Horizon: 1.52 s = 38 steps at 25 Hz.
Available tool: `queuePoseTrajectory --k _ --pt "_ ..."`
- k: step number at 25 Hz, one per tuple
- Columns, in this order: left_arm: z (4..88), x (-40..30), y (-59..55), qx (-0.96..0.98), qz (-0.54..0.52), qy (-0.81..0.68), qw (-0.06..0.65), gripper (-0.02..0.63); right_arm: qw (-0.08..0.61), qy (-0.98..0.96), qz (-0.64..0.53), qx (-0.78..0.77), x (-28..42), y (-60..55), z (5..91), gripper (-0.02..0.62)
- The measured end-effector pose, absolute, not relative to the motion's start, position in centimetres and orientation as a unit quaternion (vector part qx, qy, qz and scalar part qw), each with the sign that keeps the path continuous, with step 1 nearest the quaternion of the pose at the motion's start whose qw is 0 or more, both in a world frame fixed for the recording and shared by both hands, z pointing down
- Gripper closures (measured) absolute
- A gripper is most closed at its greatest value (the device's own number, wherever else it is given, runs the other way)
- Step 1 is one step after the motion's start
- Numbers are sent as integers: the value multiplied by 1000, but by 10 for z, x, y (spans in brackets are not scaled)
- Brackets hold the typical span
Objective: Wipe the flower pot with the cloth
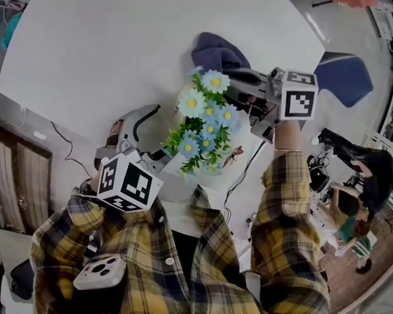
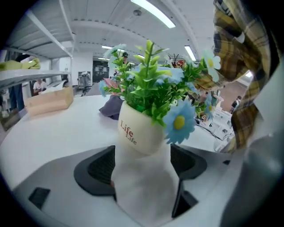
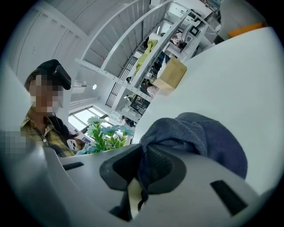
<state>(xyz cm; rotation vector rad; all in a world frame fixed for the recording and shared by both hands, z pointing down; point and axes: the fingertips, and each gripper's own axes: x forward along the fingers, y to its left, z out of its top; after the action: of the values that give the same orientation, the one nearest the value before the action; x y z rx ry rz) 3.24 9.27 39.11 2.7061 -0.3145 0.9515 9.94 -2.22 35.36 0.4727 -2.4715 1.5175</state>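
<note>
The left gripper (image 2: 143,166) has its jaws closed on the white lower part of the cream ceramic flower pot (image 2: 138,129), which carries blue artificial flowers (image 1: 204,117) and is held at the near edge of the white table (image 1: 114,52). The right gripper (image 3: 141,165) has its jaws pressed together on a fold of the dark blue towel cloth (image 3: 202,137). This cloth lies bunched on the table just beside the flowers.
</note>
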Motion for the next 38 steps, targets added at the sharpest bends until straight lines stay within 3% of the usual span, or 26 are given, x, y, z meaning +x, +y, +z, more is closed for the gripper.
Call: queuePoseTrajectory --k 8,13,25,38 --pt "375 40 110 903 256 -237 253 230 75 -833 515 187 102 -19 345 566" --pt "378 49 121 891 240 -273 273 230 70 -831 521 184 100 -17 345 566" --pt "376 65 103 889 216 -299 272 230 63 -828 520 202 102 -18 346 566" --pt "384 46 91 931 312 -51 183 230 71 -811 554 172 105 -6 354 566"
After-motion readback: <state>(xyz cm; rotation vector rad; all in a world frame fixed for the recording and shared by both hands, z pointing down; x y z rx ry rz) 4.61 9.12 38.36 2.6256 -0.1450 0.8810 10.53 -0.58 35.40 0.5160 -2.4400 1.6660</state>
